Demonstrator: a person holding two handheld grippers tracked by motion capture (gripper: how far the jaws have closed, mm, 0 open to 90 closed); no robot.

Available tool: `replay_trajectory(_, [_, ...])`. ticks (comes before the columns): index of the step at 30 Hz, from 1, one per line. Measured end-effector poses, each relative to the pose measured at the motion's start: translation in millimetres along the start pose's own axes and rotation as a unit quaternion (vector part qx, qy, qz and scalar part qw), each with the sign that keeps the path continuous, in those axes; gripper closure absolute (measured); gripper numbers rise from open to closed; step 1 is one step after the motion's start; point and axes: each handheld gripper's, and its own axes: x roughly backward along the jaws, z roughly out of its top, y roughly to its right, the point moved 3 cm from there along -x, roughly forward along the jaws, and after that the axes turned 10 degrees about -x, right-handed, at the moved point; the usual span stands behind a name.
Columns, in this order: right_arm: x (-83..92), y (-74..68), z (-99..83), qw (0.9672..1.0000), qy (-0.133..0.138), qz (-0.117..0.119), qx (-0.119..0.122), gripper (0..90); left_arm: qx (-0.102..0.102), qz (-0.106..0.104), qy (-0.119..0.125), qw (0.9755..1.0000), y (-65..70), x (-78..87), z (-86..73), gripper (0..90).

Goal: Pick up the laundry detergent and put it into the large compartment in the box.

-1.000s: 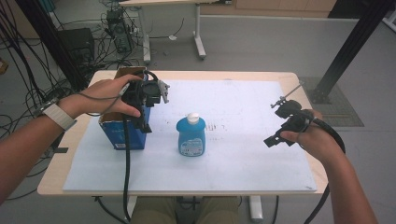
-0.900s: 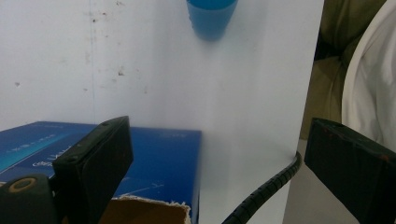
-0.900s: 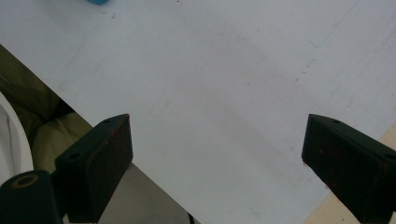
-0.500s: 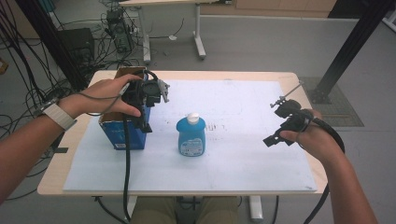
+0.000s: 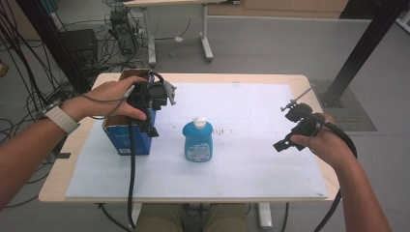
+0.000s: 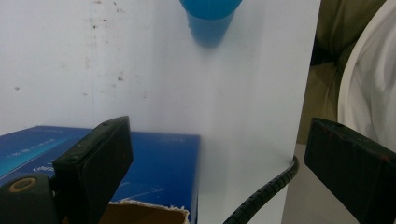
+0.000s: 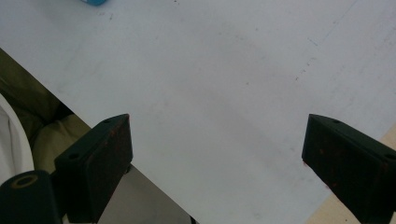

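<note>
A blue bottle (image 5: pixel 197 142) with a white cap stands upright at the middle of the white mat (image 5: pixel 241 164). To its left sits an open blue cardboard box (image 5: pixel 118 137). My left gripper (image 5: pixel 147 126) hangs over the box's right end, held from above by a hand, jaws open and empty. In the left gripper view the box (image 6: pixel 154 158) lies under my left gripper (image 6: pixel 217 140) and the bottle (image 6: pixel 210 18) is farther off. My right gripper (image 5: pixel 286 128) hovers open over the mat's right side, well apart from the bottle. The right gripper (image 7: pixel 217 135) looks down on bare mat.
The wooden table (image 5: pixel 309 89) shows around the mat. The left gripper's cable (image 5: pixel 130 183) drops over the table's front edge. Beyond the table are another table's legs (image 5: pixel 205 38), tangled cables (image 5: pixel 29 58) on the floor at left and a black post (image 5: pixel 360 48) at right.
</note>
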Motion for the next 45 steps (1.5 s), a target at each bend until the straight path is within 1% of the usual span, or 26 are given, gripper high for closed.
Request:
replay_trajectory(6, [-0.7,0.6,1.6,1.0000,0.000,0.004,-0.002,8.3,0.000,0.003,0.009,1.0000,0.2,5.1,-0.9,8.4])
replay_trajectory(11, [-0.5,0.0,2.8,1.0000,0.001,0.003,0.000,8.2,-0.001,0.004,0.014,0.9999,0.7,6.4,0.3,8.1])
replay_trajectory(13, [-0.8,-0.1,3.1,1.0000,0.001,0.003,-0.001,8.0,-0.005,0.004,0.013,0.9999,0.6,6.1,3.3,8.1])
replay_trajectory(21, [-0.6,0.3,3.6,1.0000,0.000,0.003,-0.001,8.0,-0.005,0.002,0.009,0.9999,-1.8,6.9,12.7,7.1])
replay_trajectory(22, [-0.6,0.1,4.0,1.0000,-0.001,0.002,0.000,8.0,-0.007,0.001,0.009,0.9999,-2.8,7.5,16.2,7.1])
replay_trajectory(25, [-0.9,0.4,4.0,1.0000,0.001,0.003,0.000,7.9,-0.008,0.001,0.012,0.9999,-3.6,8.2,19.6,7.0])
replay_trajectory(27, [-1.7,0.4,4.9,1.0000,0.001,0.004,0.001,7.9,-0.009,0.003,0.019,0.9998,-5.0,9.3,24.9,7.0])
replay_trajectory(30, [-1.8,0.0,5.9,1.0000,0.001,0.005,0.002,7.9,-0.015,0.003,0.012,0.9998,-5.4,10.3,34.8,7.1])
replay_trajectory(33, [-1.3,0.1,6.7,1.0000,-0.001,0.004,0.003,7.9,-0.019,0.001,0.014,0.9997,-6.0,13.6,42.9,7.2])
replay_trajectory(34, [-1.3,0.1,6.7,1.0000,-0.001,0.004,0.003,7.9,-0.019,0.001,0.014,0.9997,-6.0,13.6,42.9,7.2])
replay_trajectory(35, [-0.7,0.4,6.6,1.0000,0.000,0.005,0.003,7.9,-0.024,0.003,0.014,0.9996,-6.0,15.5,48.5,7.2])
replay_trajectory(36, [-0.7,0.4,6.6,1.0000,0.000,0.005,0.003,7.9,-0.024,0.003,0.014,0.9996,-6.0,15.5,48.5,7.2])
replay_trajectory(38, [0.2,0.8,6.0,1.0000,0.001,0.005,0.003,7.8,-0.028,0.003,0.015,0.9995,-7.5,17.2,57.0,7.2])
replay_trajectory(39, [0.2,0.8,6.0,1.0000,0.001,0.005,0.003,7.8,-0.028,0.003,0.015,0.9995,-7.5,17.2,57.0,7.2])
replay_trajectory(41, [-0.3,1.6,5.0,1.0000,0.001,0.005,0.001,7.9,-0.032,0.002,0.018,0.9993,-9.9,17.6,64.9,7.2])
replay_trajectory(42, [-0.7,1.8,4.7,1.0000,0.001,0.006,0.002,7.9,-0.032,0.002,0.018,0.9993,-9.9,17.6,64.9,7.2])
replay_trajectory(43, [-0.9,1.9,4.3,1.0000,0.001,0.006,0.002,7.9,-0.036,0.000,0.014,0.9992,-10.8,15.5,71.2,7.2])
replay_trajectory(45, [-1.0,2.1,4.1,1.0000,0.002,0.006,0.002,7.9,-0.039,0.001,0.012,0.9992,-10.6,14.1,74.0,7.1])
